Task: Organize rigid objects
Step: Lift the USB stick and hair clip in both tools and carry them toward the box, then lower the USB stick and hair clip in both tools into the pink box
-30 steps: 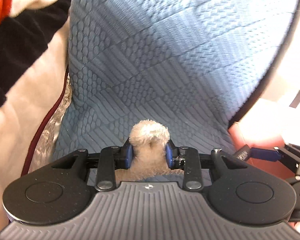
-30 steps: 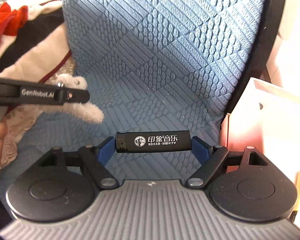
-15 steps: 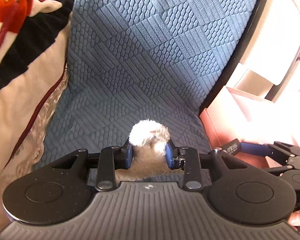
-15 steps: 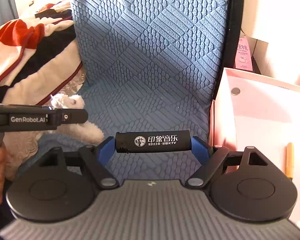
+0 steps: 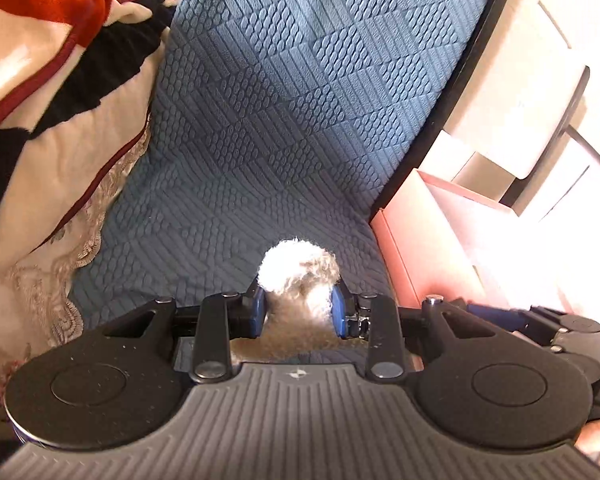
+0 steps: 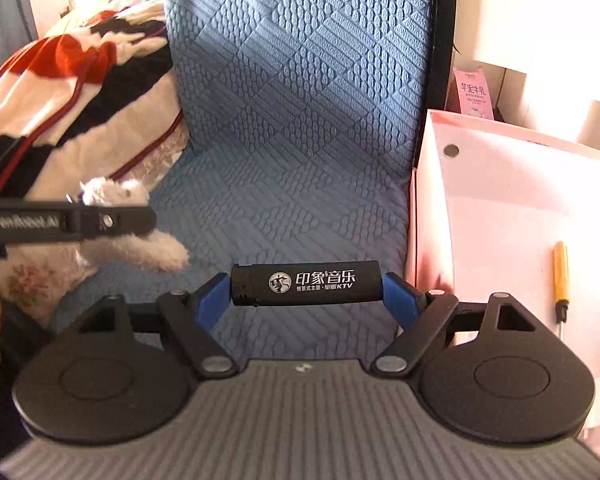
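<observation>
Pink box lies just right of my right gripper, clamped endwise on the crosswise black lighter; my left gripper pinches the plush toy, farther off.

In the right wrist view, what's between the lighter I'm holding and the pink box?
Only the right gripper's own blue finger and a strip of blue quilted cover separate the black lighter from the pink box.

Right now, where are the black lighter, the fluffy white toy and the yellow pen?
black lighter [image 6: 306,283], right wrist view, printed middle.
fluffy white toy [image 5: 298,270], left wrist view, top tuft.
yellow pen [image 6: 560,268], right wrist view, barrel.
</observation>
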`<state>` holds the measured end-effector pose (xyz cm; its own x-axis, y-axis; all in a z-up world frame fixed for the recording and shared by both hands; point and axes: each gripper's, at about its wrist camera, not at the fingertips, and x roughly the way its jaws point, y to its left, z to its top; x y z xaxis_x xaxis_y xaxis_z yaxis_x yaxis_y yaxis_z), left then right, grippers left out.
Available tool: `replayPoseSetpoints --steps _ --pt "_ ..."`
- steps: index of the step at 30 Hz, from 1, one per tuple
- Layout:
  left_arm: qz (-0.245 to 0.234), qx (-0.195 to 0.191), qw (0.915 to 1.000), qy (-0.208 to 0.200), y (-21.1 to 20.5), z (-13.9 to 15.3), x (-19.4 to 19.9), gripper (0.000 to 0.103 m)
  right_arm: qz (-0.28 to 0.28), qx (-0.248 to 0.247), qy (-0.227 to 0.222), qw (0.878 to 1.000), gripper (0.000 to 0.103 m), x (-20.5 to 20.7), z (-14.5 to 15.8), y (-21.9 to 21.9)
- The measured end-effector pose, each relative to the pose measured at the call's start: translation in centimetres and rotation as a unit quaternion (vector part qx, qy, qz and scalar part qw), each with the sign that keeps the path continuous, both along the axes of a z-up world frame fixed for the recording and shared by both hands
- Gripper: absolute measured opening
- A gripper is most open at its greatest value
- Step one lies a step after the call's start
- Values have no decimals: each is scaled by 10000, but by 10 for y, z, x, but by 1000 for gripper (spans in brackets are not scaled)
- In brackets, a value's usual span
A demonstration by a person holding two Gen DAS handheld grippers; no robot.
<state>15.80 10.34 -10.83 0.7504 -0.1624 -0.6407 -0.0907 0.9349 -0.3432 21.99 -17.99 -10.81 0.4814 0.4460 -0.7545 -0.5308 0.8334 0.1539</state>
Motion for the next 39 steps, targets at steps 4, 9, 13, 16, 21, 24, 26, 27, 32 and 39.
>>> replayPoseSetpoints --steps 4,9,13,16,21,24,26,27,32,39 --pt "25 -70 10000 -51 -1 4 -13 37 -11 47 112 9999 85 -8 1 -6" --pt "71 -145 9999 -52 -6 5 -26 37 -33 50 75 10000 85 -19 7 -12" --pt "140 -198 9997 -68 -9 8 -31 37 -75 57 76 9999 85 -27 10 -18" --pt "162 -204 9996 -138 -13 14 -34 37 -68 23 22 10000 85 -30 16 -23" --pt "148 -202 9993 -292 -21 28 -31 37 -140 84 -105 9998 85 -25 30 -33" --pt "107 -224 9991 -342 -27 38 -27 37 -150 144 -241 9995 85 -20 43 -41" --pt "27 -210 9989 -409 -34 48 -24 37 -224 211 -320 9990 85 -14 52 -48" --pt "3 -156 9989 -434 -38 53 -22 37 -256 250 -339 9988 85 -11 56 -51" --pt "-43 -185 9979 -622 -53 75 -13 37 -316 312 -558 9975 85 0 75 -65" --pt "-119 -174 9964 -824 -84 102 -1 37 -438 431 -835 9946 85 15 103 -89"
